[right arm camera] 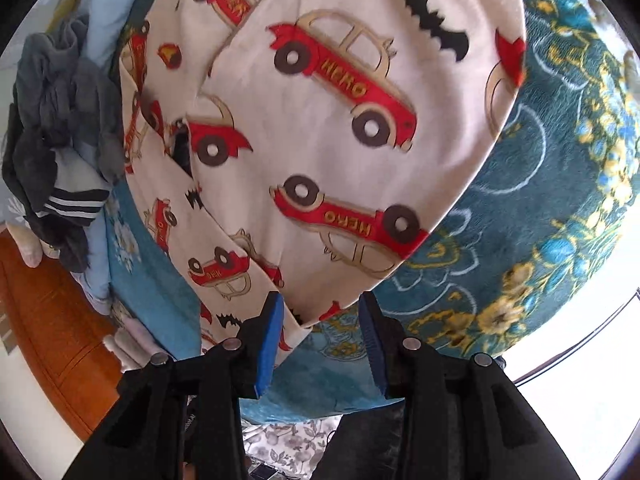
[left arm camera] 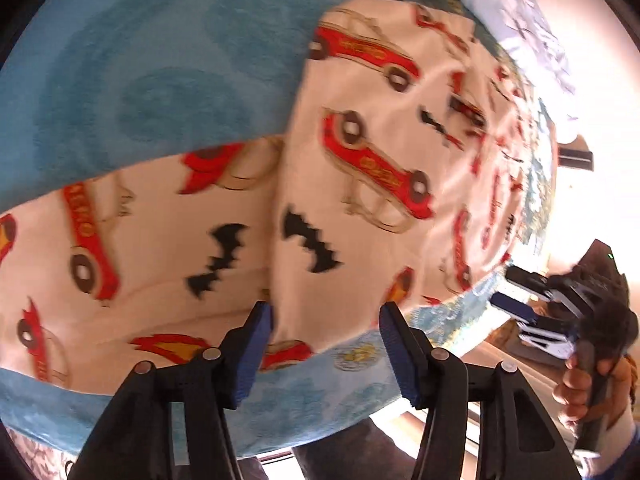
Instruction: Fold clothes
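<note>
A white garment (left arm camera: 360, 168) printed with red cars and black bats lies spread on the blue blanket (left arm camera: 140, 80). One part is folded over another, with a crease down the middle. My left gripper (left arm camera: 326, 320) is open just above the garment's near edge, and the cloth hem lies between its blue pads (left arm camera: 258, 344). In the right wrist view the garment (right arm camera: 320, 120) shows a folded upper layer. Its lower corner reaches in between the fingers of my open right gripper (right arm camera: 320, 320). The right gripper (left arm camera: 516, 292) also shows at the blanket's edge, held by a hand (left arm camera: 576, 388).
A heap of dark grey clothes (right arm camera: 60, 120) with a striped cuff lies at the blanket's left side. The teal floral blanket (right arm camera: 540, 200) stretches to the right. Orange wooden furniture (right arm camera: 48, 312) stands at lower left. Bright window light is at the right.
</note>
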The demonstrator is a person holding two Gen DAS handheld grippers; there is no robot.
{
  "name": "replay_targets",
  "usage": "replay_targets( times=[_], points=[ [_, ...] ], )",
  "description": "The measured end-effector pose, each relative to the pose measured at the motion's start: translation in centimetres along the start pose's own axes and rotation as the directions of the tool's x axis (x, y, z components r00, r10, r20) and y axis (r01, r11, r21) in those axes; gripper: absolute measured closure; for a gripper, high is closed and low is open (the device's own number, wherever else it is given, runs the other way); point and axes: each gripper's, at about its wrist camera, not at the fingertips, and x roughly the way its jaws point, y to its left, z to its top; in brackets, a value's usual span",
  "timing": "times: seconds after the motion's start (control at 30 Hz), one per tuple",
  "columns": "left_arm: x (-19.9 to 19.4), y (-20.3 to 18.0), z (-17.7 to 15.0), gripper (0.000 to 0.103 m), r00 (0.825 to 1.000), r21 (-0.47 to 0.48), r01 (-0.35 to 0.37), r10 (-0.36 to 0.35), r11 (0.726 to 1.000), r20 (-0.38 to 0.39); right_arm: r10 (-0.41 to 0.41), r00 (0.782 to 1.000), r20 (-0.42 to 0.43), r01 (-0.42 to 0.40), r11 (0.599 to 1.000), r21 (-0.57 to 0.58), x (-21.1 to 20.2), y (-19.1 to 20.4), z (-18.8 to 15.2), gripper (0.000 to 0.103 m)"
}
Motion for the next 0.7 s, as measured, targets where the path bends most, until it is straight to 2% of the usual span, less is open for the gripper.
replay_targets(
  times=[0.13, 0.2, 0.27, 0.37, 0.43, 0.7],
  points=[
    [1.0, -0.7, 0.4, 0.044, 0.993, -0.015, 0.093, -0.094, 0.996, -0.073, -0.011, 1.0, 0.027, 0.011, 1.0, 0.011, -0.4, -0.7, 1.2, 0.063],
    [1.3, -0.6, 0.3, 0.044, 0.99, -0.02, 0.116, -0.118, 0.993, -0.083, 0.019, 0.999, 0.034, -0.021, 0.998, 0.051, 0.1, -1.5, 1.7, 0.063],
    [2.1, -1.1, 0.7, 0.044, 0.994, -0.003, 0.075, -0.075, 0.997, -0.078, 0.011, 0.999, 0.031, -0.014, 0.997, 0.081, 0.7, -2.0, 1.9, 0.063],
    [0.0, -1.3, 0.2, 0.045, 1.0, -0.002, 0.012, -0.012, 1.0, -0.019, -0.001, 1.0, 0.021, -0.002, 0.994, 0.11, 1.4, -2.4, 2.0, 0.063],
    [-1.1, -0.9, 0.3, 0.044, 1.0, -0.02, 0.023, -0.022, 1.0, 0.021, 0.011, 1.0, 0.015, -0.012, 0.994, 0.109, 1.5, -2.4, 2.0, 0.063],
    [-0.4, 2.5, 2.4, 0.044, 0.999, -0.08, -0.026, 0.029, 0.996, 0.04, 0.003, 1.0, 0.009, -0.003, 0.997, 0.077, 1.6, -1.4, 2.2, 0.063]
  ],
)
